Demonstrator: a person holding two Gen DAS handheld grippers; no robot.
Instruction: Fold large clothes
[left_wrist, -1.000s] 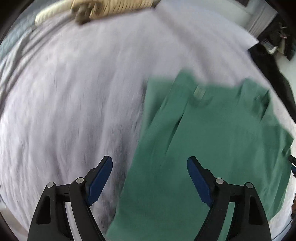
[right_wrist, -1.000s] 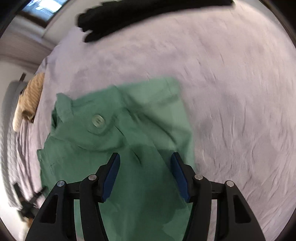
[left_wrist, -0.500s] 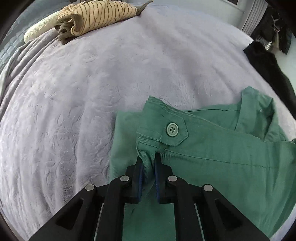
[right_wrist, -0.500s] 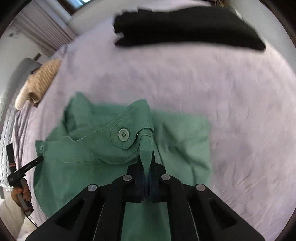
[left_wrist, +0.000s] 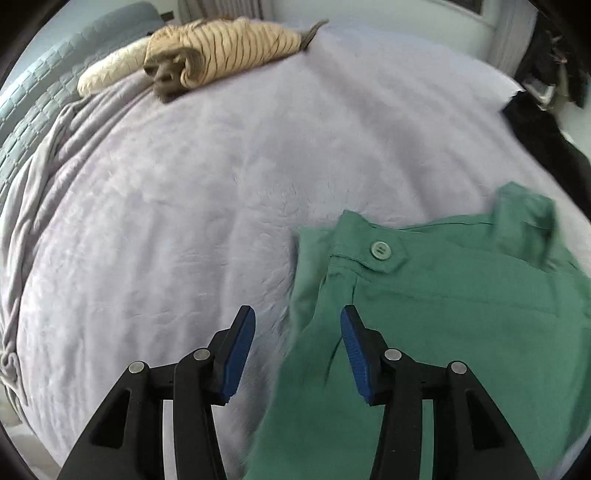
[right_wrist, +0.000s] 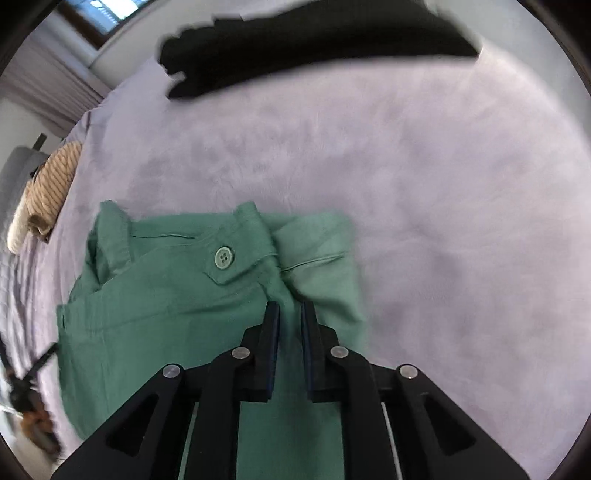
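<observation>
Left gripper (left_wrist: 293, 350), near field: my jaws are opening and stand apart, with the green garment's (left_wrist: 424, 314) folded left edge lying below the gap and nothing pressed by either blue pad. Right gripper (right_wrist: 289, 354), near field: my jaws are opening too, though only a narrow slot separates them; green cloth shows through that slot, and I judge it lies beneath the pads, not pinched, though the view does not settle this firmly.

Step in hand, as I read it: letting go of a fold just laid. To do it well, I would part both pairs of pads fully before lifting, rise straight away from the cloth so no pad drags the top layer, and only then move toward the next edge. A snagged ridge would undo the fold.

Middle field: the garment appears to be trousers, lying flat on the lilac bedcover (left_wrist: 184, 221); its waistband tab with a green button (right_wrist: 224, 257) sits just beyond my right fingertips and slightly to their left, and beyond my left fingertips to their right.

Far field: a striped tan garment (left_wrist: 229, 48), rolled up, lies well beyond my left gripper; a black garment (right_wrist: 314, 40) lies well beyond my right gripper, both clear of the green one.
</observation>
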